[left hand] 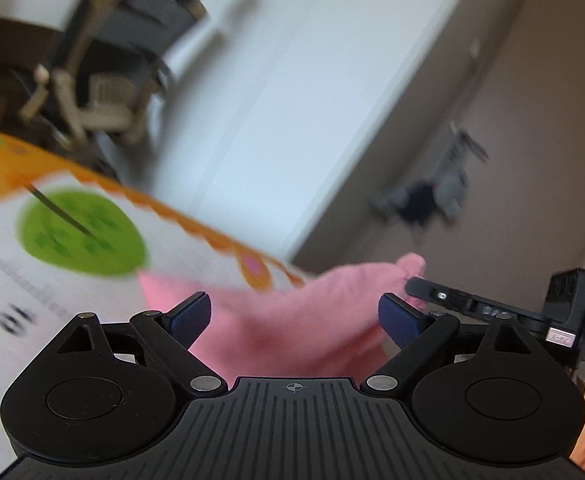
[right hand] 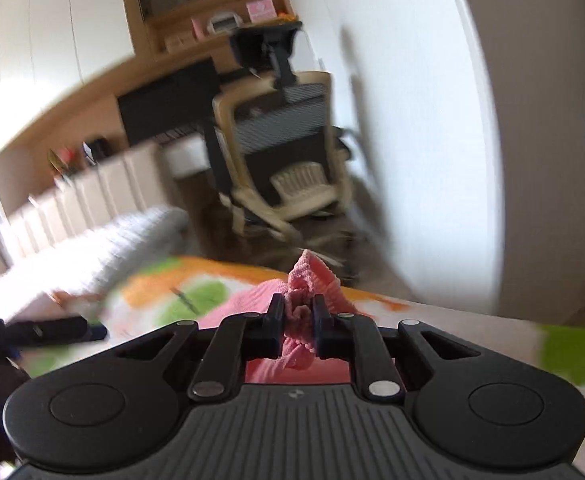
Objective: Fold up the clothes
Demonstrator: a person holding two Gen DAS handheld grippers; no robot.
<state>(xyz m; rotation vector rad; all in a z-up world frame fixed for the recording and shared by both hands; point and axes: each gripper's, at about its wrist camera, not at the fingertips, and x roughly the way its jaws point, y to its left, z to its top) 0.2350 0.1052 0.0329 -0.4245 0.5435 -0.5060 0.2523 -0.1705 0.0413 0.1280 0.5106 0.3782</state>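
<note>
A pink knitted garment [right hand: 306, 280] is gathered into a bunched ridge and lifted at one corner above a printed bed cover [left hand: 72, 288] — white, with orange borders and green discs. The bunched corner is pinched between the fingers of the right claw [right hand: 298, 320], which are drawn together on the cloth; a tuft stands up past the tips. The rest of the garment is seen in the left wrist view sagging down to the bed between the fingers of the left claw [left hand: 294, 314], which are spread wide apart and hold nothing. The right claw's finger is seen there at the garment's raised corner.

Both views are smeared by motion, so the fold lines cannot be read, nor how far the folding has come.

The hold is judged narrow: only a crumpled corner is gripped, and a quick pull could slip it free or drag the garment askew. With one corner carried alone, the cloth could twist — the edges would then be laid uneven.
</note>
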